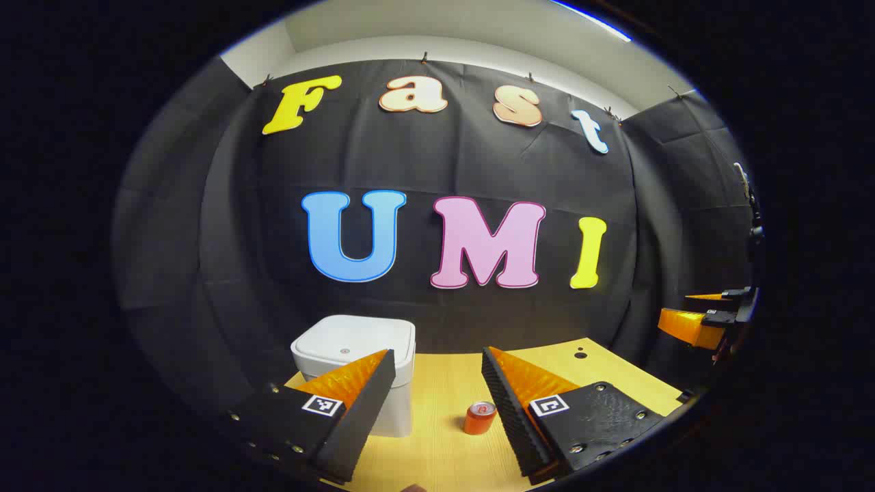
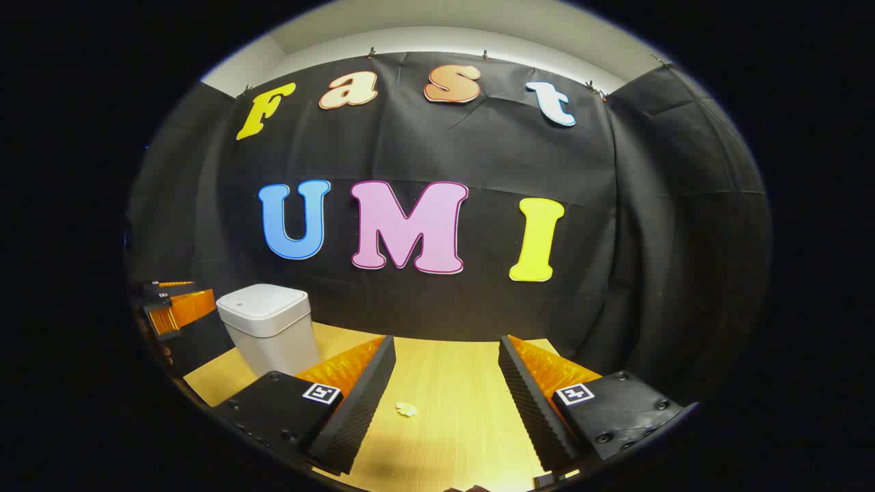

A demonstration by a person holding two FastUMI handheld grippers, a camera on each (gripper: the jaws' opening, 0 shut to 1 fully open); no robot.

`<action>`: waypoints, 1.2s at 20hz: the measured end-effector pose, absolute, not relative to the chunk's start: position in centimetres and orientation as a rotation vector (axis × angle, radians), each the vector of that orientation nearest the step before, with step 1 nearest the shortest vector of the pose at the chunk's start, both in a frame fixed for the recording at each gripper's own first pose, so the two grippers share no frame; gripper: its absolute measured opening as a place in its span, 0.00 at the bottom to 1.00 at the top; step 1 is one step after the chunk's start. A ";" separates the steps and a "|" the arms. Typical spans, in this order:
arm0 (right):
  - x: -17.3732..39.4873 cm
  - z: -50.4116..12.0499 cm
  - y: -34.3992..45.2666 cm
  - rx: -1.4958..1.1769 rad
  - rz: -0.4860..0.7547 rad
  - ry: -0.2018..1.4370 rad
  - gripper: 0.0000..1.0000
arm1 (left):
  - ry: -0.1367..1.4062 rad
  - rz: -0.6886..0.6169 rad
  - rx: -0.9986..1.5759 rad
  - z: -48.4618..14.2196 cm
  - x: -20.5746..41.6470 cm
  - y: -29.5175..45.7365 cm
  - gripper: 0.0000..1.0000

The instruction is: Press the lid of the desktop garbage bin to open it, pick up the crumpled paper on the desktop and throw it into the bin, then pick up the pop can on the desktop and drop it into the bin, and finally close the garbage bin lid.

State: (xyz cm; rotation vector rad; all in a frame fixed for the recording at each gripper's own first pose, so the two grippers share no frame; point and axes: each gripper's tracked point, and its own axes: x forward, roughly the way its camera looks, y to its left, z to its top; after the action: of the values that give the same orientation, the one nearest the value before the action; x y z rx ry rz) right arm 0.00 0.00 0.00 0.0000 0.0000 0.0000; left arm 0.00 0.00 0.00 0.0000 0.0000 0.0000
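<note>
I hold both jaws spread wide above the surface (image 2: 444, 383), nothing gripped. The bin (image 1: 355, 355), lid down, sits lower left; pop can (image 1: 480, 417) lower centre; crumpled paper (image 2: 406, 409) between my right gripper (image 2: 446, 372) fingers, lid unpressed.

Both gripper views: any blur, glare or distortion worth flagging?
Left gripper view: sharp, strong fisheye bowing of the table edge, pop can crisp. Right gripper view: equally sharp, crumpled paper tiny but resolved, soft shadow under the bin; no glare.
</note>
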 end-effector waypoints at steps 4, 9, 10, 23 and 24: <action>0.0 -0.3 0.1 -0.005 0.000 0.010 0.98 | 0.000 -0.015 0.011 -0.2 0.0 -0.3 0.87; 0.3 -0.2 0.5 -0.012 0.010 0.008 0.98 | -0.019 -0.007 0.035 0.5 -0.4 0.5 0.84; 0.4 -0.1 0.9 -0.011 0.015 0.008 0.98 | -0.018 -0.004 0.038 0.3 -0.4 0.7 0.84; -0.2 -0.4 1.3 -0.028 0.025 0.009 0.98 | -0.019 0.021 0.027 0.9 0.6 4.8 0.84; -0.2 -0.3 1.2 -0.030 0.020 0.010 0.98 | -0.008 0.011 0.024 0.7 1.0 5.5 0.84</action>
State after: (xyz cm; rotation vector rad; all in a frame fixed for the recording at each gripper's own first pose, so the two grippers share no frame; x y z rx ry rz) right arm -0.24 1.18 -0.35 -0.0299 0.0105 0.0203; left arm 1.04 5.47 0.74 0.0242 -0.0080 0.0111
